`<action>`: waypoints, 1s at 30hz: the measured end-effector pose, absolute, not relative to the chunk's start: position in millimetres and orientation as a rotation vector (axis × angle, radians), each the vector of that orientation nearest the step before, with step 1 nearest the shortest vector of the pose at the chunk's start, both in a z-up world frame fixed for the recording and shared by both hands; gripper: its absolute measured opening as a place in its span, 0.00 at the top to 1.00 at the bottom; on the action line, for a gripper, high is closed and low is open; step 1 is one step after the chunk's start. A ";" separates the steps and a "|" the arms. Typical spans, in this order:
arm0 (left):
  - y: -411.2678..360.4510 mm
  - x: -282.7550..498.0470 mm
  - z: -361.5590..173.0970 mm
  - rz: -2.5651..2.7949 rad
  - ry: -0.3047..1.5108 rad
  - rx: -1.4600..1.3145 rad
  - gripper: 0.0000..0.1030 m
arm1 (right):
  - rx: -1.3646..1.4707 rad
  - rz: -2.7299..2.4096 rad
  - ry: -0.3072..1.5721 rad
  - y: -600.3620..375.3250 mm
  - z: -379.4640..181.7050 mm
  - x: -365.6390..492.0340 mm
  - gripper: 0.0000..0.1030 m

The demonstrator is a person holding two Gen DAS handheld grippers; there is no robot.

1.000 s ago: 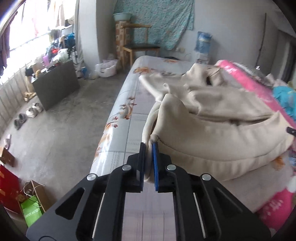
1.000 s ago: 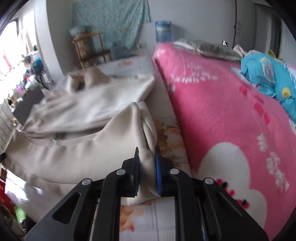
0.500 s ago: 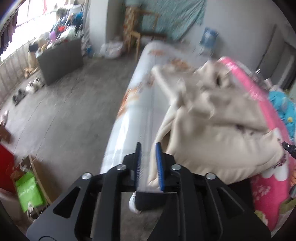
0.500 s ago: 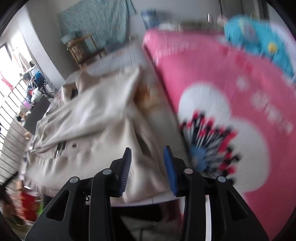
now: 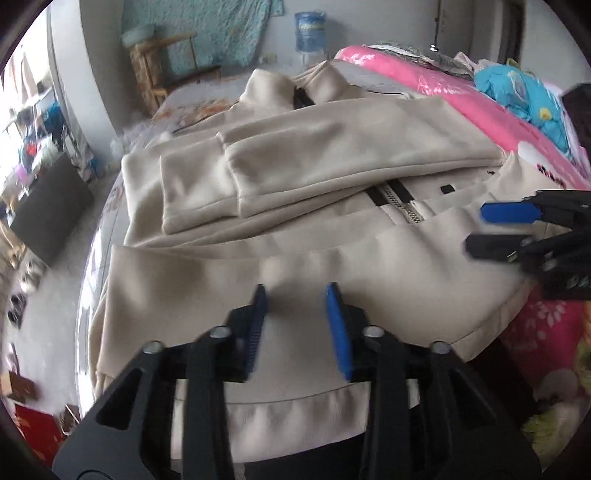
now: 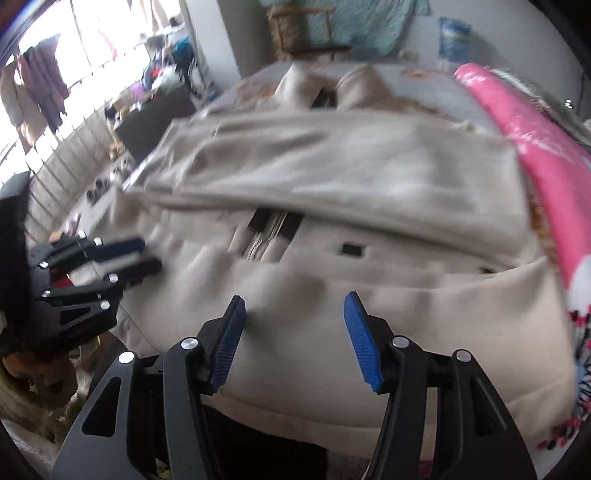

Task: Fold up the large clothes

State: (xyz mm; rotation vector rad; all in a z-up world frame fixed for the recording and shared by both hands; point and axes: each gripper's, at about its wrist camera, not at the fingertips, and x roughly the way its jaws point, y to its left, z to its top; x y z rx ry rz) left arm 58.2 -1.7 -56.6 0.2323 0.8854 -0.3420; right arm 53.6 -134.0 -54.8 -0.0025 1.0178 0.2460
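A large beige zip jacket lies flat on the bed, both sleeves folded across its chest and its collar at the far end. Its zipper shows below the sleeves. My left gripper hovers over the near hem, jaws apart with nothing between them. The right gripper comes in from the right over the same hem. In the right wrist view the right gripper is above the jacket with its jaws opening and nothing between them. The left gripper is at the left edge.
A pink blanket and a blue garment lie along the right of the bed. The bed drops to the floor on the left, where a dark cabinet stands. A wooden chair and a water bottle stand by the far wall.
Both grippers let go of the jacket folds they pinched and opened. They swung round to the near hem, and the jacket now lies flat.
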 end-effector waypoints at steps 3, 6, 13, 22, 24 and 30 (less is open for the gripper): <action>-6.8 52.5 -56.3 -0.328 0.857 0.264 0.98 | 0.000 0.261 1.036 -131.0 -56.9 50.6 0.94; -4.9 51.7 -47.3 -0.329 0.828 0.266 0.99 | -0.027 0.246 1.006 -124.9 -48.0 48.4 0.95; 0.7 64.0 -21.6 -0.296 0.729 0.237 0.99 | -0.035 0.211 0.900 -121.4 -24.7 59.8 0.96; -6.7 70.9 -57.6 -0.288 0.758 0.300 0.98 | -0.020 0.174 0.934 -121.4 -61.0 78.8 0.96; -9.2 70.4 -58.0 -0.281 0.752 0.320 0.98 | 0.030 0.191 0.936 -128.6 -61.4 81.1 0.96; -9.2 69.4 -58.1 -0.281 0.752 0.324 0.98 | 0.091 0.085 0.908 -170.3 -41.5 58.4 0.87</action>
